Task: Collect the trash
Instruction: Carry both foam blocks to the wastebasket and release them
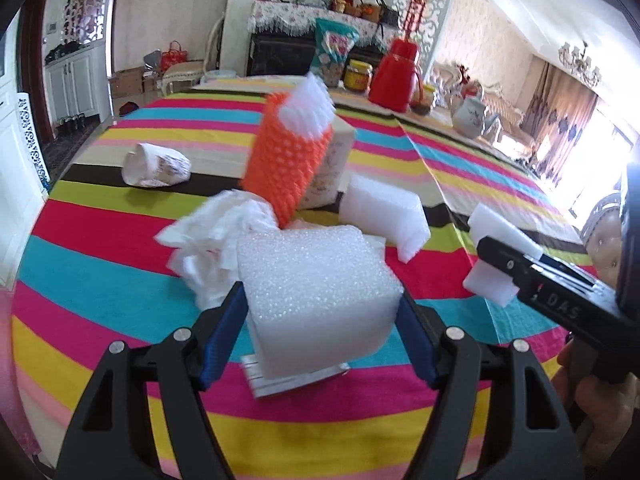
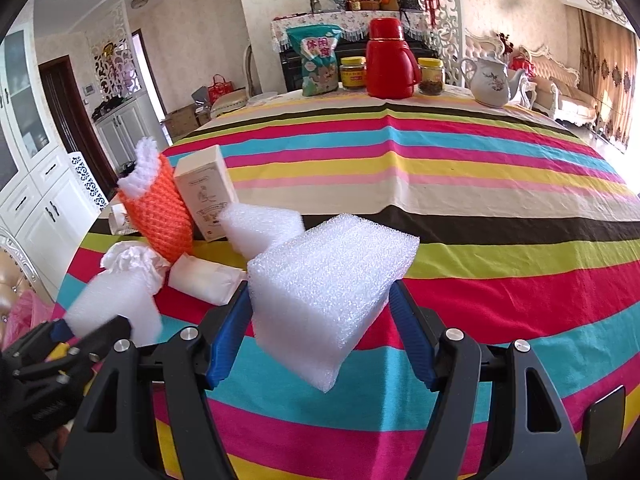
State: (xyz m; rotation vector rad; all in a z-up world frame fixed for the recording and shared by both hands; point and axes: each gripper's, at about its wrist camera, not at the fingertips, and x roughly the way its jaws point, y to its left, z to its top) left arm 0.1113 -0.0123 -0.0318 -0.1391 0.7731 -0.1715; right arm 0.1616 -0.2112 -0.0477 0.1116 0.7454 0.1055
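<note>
The left gripper is closed on a white foam block, its blue pads pressed against the block's two sides, and the block sits lifted above the striped tablecloth. The right gripper likewise clamps a second white foam block between its blue pads, tilted so one corner points down toward the cloth (each gripper also shows up in the other's camera, at 3 o'clock in the left view and 8 o'clock in the right).

In the left wrist view the remaining trash lies ahead of the held block: crumpled white tissue at 10 o'clock, an orange foam net sleeve with white netting poking from its top at 12 o'clock, leaning against a small cardboard box, a loose foam piece at 1 o'clock, and a crushed paper cup lying on its side further off at 10 o'clock.

At the far edge of the table stand a red thermos, a snack bag, two yellow-lidded jars and a white teapot.
</note>
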